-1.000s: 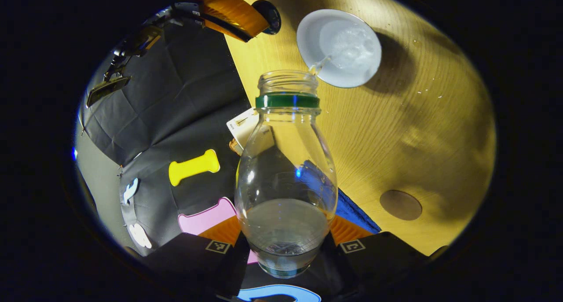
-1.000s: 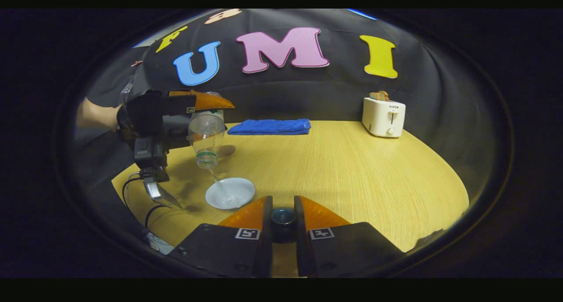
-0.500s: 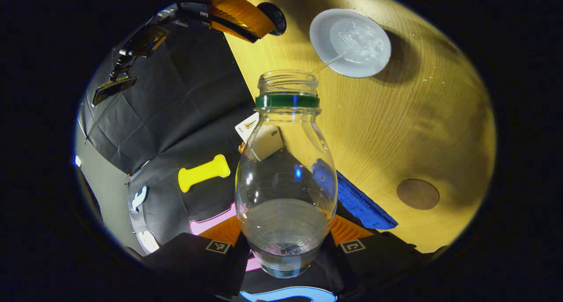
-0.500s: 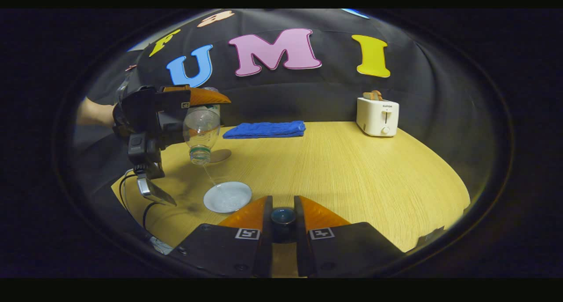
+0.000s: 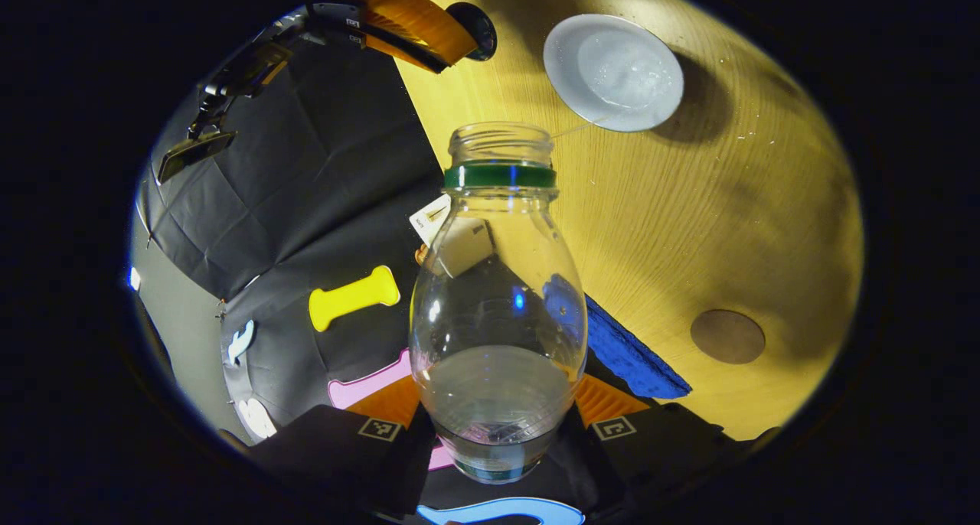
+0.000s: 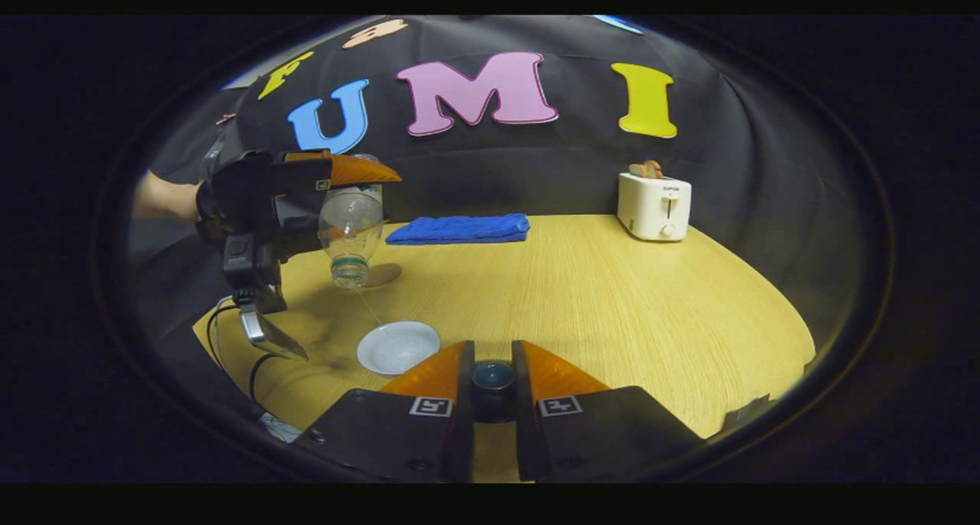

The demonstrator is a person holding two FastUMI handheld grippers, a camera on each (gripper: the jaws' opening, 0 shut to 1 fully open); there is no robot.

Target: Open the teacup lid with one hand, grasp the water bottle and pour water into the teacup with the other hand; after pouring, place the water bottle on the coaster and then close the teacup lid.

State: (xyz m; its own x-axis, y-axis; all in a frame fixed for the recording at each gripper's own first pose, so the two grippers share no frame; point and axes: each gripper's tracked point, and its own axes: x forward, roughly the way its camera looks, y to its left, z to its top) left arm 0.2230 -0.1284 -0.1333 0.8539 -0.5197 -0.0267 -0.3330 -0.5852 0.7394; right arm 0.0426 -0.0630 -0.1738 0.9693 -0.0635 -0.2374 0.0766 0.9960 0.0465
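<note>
The wooden table (image 6: 612, 295) is carrying a teacup (image 6: 398, 347), with a coaster (image 6: 381, 275), blue towel (image 6: 458, 229) and toaster (image 6: 654, 206) lying beyond the teacup.

The left gripper view looks steeply down from above the tabletop (image 5: 689, 226), close behind a bottle (image 5: 498, 303). The right gripper view sits low, facing level across the tabletop (image 6: 612, 295). Both share the cup (image 5: 612, 72) (image 6: 398, 347).
</note>
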